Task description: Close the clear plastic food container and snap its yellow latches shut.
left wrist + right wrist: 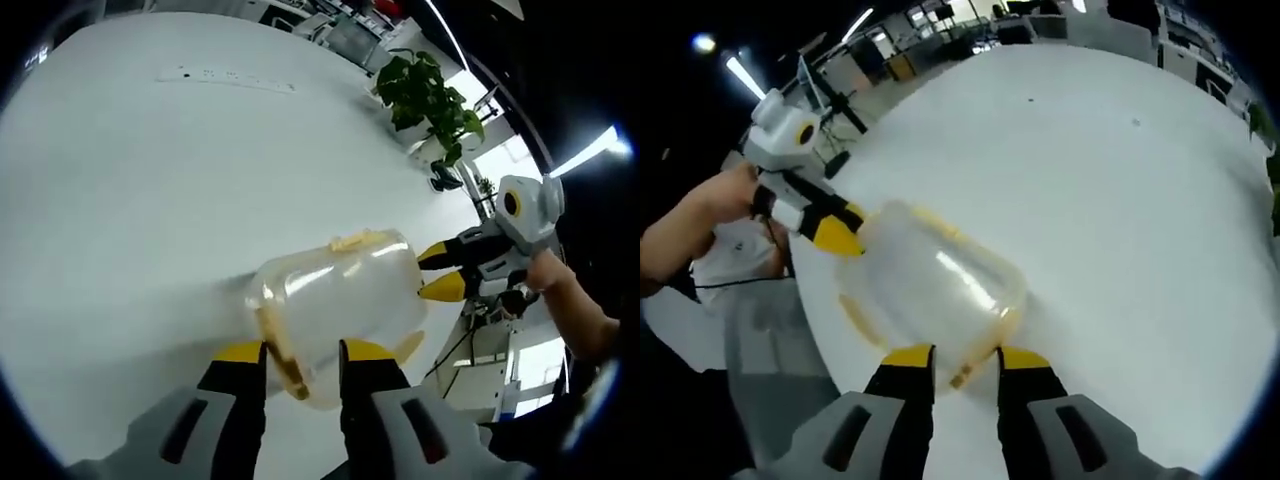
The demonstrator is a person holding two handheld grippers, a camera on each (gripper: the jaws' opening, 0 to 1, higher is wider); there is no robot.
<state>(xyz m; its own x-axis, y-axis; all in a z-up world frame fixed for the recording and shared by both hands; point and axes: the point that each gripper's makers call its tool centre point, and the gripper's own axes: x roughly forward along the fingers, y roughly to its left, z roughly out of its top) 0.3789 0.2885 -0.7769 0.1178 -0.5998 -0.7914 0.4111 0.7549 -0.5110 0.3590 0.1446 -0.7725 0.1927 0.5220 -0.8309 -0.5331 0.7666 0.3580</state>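
Observation:
A clear plastic food container (340,290) with yellow latches lies on its side over the white table (130,170), held from both ends. My left gripper (303,352) is shut on its near end, with a yellow latch (283,362) between the jaws. The right gripper (440,272) comes in from the right, its yellow tips against the container's far end. In the right gripper view the container (930,285) runs away from my right gripper (966,358), which is shut on its rim at a yellow latch (962,377). The left gripper (837,233) meets its other end.
A potted plant (425,105) stands past the table's far edge, and a white power strip (225,78) lies on the table. A person's hand (700,215) holds the left gripper; a forearm (575,310) shows at the right. Office desks (970,25) sit beyond the table.

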